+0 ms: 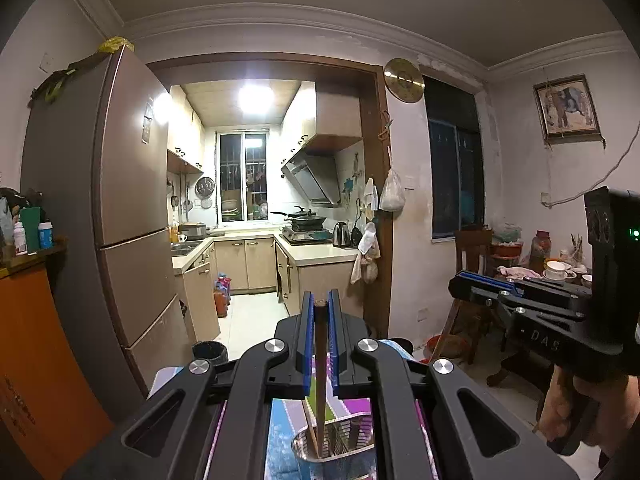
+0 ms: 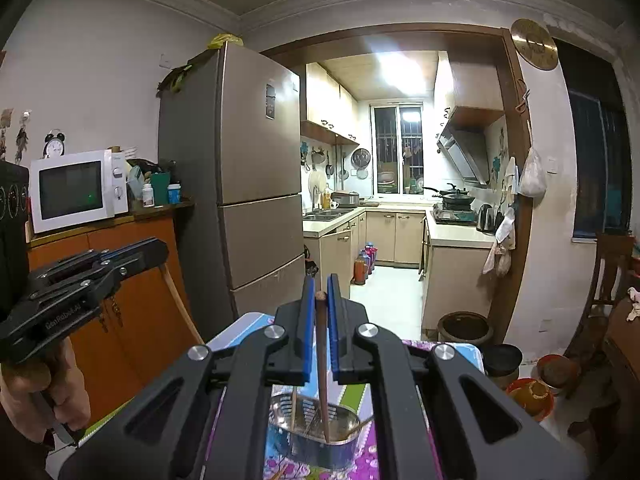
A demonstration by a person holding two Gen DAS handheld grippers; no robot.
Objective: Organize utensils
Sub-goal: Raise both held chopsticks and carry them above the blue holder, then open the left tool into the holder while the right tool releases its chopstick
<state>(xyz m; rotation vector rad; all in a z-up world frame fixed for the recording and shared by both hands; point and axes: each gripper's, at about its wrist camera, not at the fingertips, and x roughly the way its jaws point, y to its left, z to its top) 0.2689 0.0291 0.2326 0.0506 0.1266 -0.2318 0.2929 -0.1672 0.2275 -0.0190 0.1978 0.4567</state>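
In the left wrist view my left gripper (image 1: 320,300) is shut on a brown chopstick (image 1: 321,360). The stick hangs down with its tip inside a perforated metal utensil holder (image 1: 352,450). The right wrist view shows my right gripper (image 2: 319,286) shut on a second brown chopstick (image 2: 322,360), whose tip also reaches into the holder (image 2: 300,450). Inside the holder stand another chopstick (image 2: 294,408) and a spoon (image 2: 360,424). Each gripper appears in the other's view: the right gripper (image 1: 460,280) at the right, the left gripper (image 2: 160,250) at the left, both hand-held.
The holder stands on a table with a colourful floral cloth (image 2: 364,464). A tall fridge (image 2: 256,184) and an orange cabinet (image 2: 132,300) with a microwave (image 2: 76,190) stand to the left. Dark pots (image 2: 464,328) sit on the floor, and a chair (image 1: 472,256) and a cluttered table are at the right.
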